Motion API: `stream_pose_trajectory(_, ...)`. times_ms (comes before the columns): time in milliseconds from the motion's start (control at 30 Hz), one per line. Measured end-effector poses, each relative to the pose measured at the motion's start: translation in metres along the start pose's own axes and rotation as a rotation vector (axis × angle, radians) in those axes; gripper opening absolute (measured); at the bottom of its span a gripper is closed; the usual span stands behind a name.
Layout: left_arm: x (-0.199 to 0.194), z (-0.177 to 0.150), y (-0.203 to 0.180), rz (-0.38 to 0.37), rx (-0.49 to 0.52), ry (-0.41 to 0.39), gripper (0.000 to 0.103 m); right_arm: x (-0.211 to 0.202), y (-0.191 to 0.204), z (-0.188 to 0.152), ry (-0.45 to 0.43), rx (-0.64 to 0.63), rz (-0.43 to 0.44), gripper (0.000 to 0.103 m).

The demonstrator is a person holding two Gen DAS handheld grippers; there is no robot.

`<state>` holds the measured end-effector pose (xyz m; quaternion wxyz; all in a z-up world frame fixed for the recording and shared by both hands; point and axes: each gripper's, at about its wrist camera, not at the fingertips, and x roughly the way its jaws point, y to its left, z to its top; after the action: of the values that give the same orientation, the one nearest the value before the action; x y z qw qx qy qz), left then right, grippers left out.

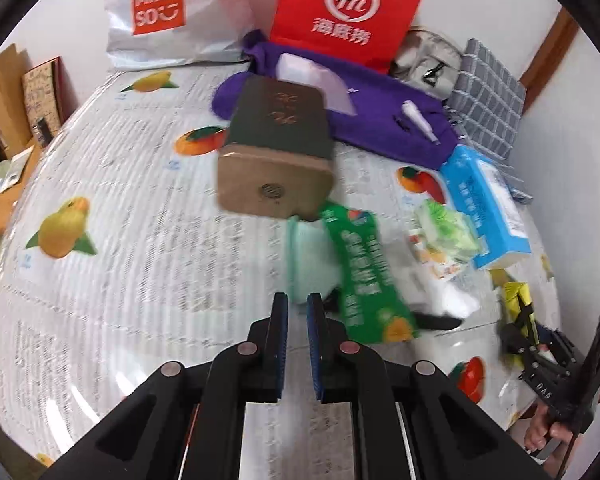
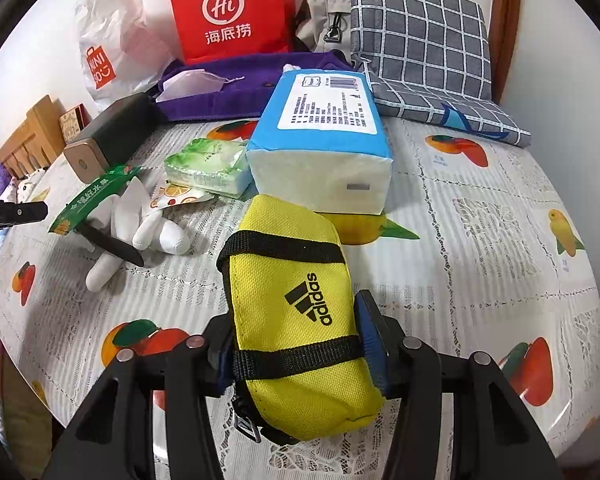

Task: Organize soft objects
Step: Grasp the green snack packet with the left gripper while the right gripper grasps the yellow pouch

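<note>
My right gripper [image 2: 300, 344] is clamped on the yellow pouch [image 2: 296, 320] at lower centre, its long axis running away up the frame. My left gripper [image 1: 297, 308] is clenched empty, with the white glove [image 1: 440, 288] just right of it.

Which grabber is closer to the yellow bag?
The right one. The right gripper has the yellow bag between its fingers, gripping its sides. The left gripper is off by the green packet, apart from the bag.
</note>
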<state>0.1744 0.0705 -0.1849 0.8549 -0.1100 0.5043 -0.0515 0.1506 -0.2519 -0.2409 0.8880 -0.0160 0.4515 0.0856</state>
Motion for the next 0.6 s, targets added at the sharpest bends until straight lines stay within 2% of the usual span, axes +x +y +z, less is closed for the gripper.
stream_pose_trajectory(33,0.002,0.003,-0.007,-0.020,0.009,0.006,0.019,-0.002,0.000,0.001,-0.005,0.000,-0.002,0.053)
stream_pose_trajectory(100,0.008,0.008,-0.021,-0.034,0.033,0.008,0.037,-0.006,0.000,0.003,-0.016,0.001,-0.005,0.058)
stream_pose_trajectory(167,0.014,0.012,-0.035,-0.031,0.062,0.005,0.042,-0.010,0.001,0.004,-0.028,-0.011,-0.015,0.063)
stream_pose_trajectory(233,0.026,0.016,-0.047,-0.015,0.084,0.030,0.043,-0.011,0.000,0.005,-0.027,-0.020,-0.029,0.075)
stream_pose_trajectory(300,0.038,0.018,-0.054,-0.003,0.094,0.052,0.043,-0.009,-0.001,0.004,-0.012,-0.032,-0.023,0.078)
stream_pose_trajectory(433,0.055,0.019,-0.063,0.062,0.134,0.060,0.043,0.002,-0.003,0.001,0.027,-0.033,-0.022,0.078)
stream_pose_trajectory(600,0.074,0.023,-0.065,0.101,0.136,0.094,0.043,0.012,-0.006,-0.001,0.046,-0.019,-0.013,0.074)
